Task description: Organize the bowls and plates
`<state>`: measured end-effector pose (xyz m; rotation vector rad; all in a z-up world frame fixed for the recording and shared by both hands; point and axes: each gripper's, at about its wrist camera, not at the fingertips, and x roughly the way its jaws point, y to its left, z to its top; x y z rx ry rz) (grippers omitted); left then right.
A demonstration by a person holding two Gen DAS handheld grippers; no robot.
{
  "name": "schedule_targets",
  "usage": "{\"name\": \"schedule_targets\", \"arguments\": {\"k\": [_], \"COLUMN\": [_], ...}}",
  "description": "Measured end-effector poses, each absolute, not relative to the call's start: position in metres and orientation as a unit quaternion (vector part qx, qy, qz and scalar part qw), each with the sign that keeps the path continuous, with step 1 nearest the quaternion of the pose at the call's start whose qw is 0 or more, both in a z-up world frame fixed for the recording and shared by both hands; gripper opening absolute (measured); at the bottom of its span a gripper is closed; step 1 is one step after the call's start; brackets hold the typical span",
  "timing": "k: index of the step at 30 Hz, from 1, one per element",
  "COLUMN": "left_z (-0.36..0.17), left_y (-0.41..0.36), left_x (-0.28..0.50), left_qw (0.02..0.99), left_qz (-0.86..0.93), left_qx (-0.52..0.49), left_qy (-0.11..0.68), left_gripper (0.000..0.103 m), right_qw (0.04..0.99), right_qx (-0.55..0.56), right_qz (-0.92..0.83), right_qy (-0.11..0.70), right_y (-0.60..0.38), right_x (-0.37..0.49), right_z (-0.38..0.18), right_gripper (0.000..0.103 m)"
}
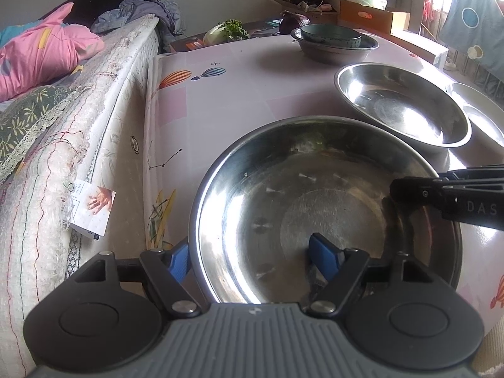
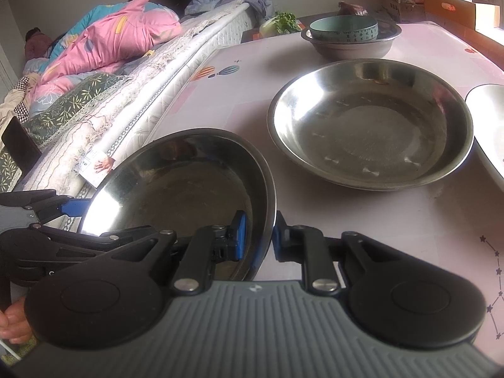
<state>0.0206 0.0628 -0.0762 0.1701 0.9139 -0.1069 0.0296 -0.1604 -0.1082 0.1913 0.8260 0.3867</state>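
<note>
A steel plate point(image 1: 315, 208) point(image 2: 189, 186) is at the table's near left corner, tilted in the right wrist view. My left gripper point(image 1: 249, 258) straddles its near left rim, one blue pad outside, one inside, jaws wide. My right gripper point(image 2: 256, 239) is shut on its right rim and also shows in the left wrist view point(image 1: 441, 198). A second steel plate point(image 1: 406, 104) point(image 2: 371, 123) lies further right. A third plate point(image 1: 482, 113) point(image 2: 488, 126) is at the far right. At the back, a teal bowl point(image 1: 330, 35) point(image 2: 343, 28) sits in a steel basin point(image 1: 334, 51) point(image 2: 349, 45).
The table has a pink patterned cloth point(image 1: 239, 72) point(image 2: 409, 220). A bed with a mattress edge point(image 1: 78, 145) and pink quilt point(image 2: 110, 44) runs along the table's left side. Vegetables point(image 1: 226, 30) and cardboard boxes point(image 1: 371, 15) are behind the table.
</note>
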Motion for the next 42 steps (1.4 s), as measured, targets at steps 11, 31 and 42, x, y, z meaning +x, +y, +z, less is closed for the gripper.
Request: {"name": "schedule_targets", "arguments": {"k": [11, 31, 42], "left_z": [-0.071, -0.068, -0.055], "left_y": [0.063, 0.063, 0.060], "left_x": [0.018, 0.016, 0.011], "left_qw": [0.895, 0.896, 0.903], "left_qz": [-0.045, -0.043, -0.039], "left_qx": [0.089, 0.091, 0.095], "left_qy": [0.435, 0.432, 0.418], "left_gripper": [0.077, 0.077, 0.077], "right_qw": [0.896, 0.897, 0.901], "right_qx": [0.087, 0.086, 0.087], "right_qz": [0.190, 0.191, 0.193], "right_qy": [0.391, 0.389, 0.379], "right_y": [-0.161, -0.160, -0.163], "right_x": [0.028, 0.027, 0.024], "right_z": [-0.104, -0.101, -0.092], "right_gripper": [0.017, 0.017, 0.018]}}
